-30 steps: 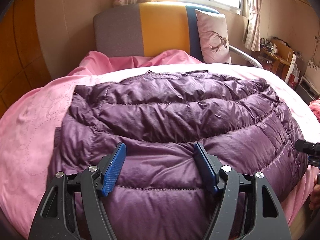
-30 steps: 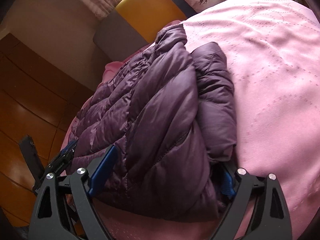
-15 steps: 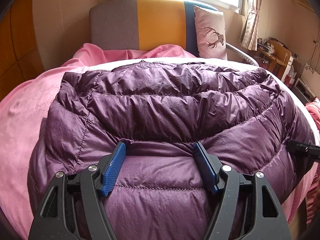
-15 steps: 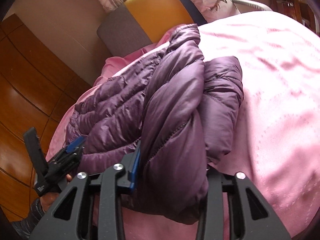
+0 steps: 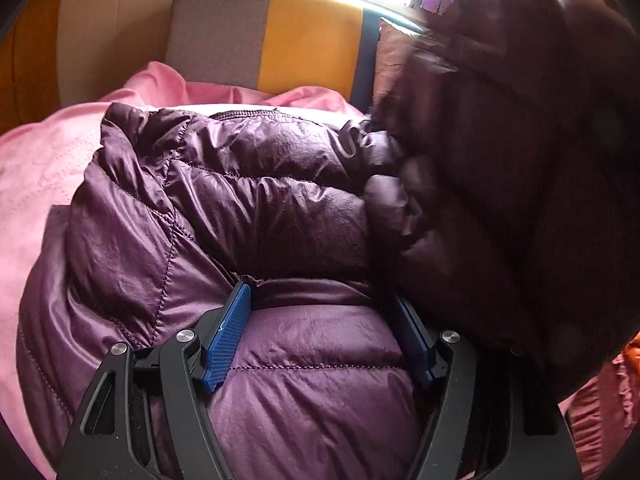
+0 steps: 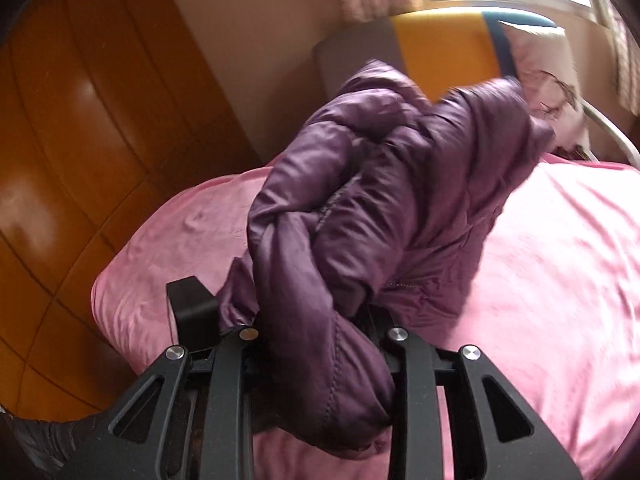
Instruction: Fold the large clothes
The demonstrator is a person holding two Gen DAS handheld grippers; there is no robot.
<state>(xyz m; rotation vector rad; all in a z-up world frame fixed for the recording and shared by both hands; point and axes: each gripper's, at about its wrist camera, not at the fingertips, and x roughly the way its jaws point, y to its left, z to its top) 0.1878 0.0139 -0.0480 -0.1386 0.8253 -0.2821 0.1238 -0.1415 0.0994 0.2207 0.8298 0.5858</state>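
Observation:
A purple quilted down jacket (image 5: 248, 216) lies on the pink bed. My left gripper (image 5: 320, 320) is open, its blue pads (image 5: 224, 340) wide apart and pressed against the jacket's near hem, a bulge of fabric between them. My right gripper (image 6: 316, 332) is shut on the jacket's right side (image 6: 360, 208) and holds it lifted and bunched above the bed. That lifted part shows blurred at the right of the left wrist view (image 5: 520, 160).
The pink bedspread (image 6: 560, 264) covers the bed. A grey, yellow and blue headboard (image 5: 304, 40) and a deer-print pillow (image 6: 548, 68) stand at the far end. A wooden wardrobe (image 6: 80, 140) is at the left. The left gripper's body (image 6: 192, 312) shows beside the jacket.
My right gripper closed on the jacket's right side and lifted it up and over toward the left. The left gripper stayed at the hem with its jaws wide.

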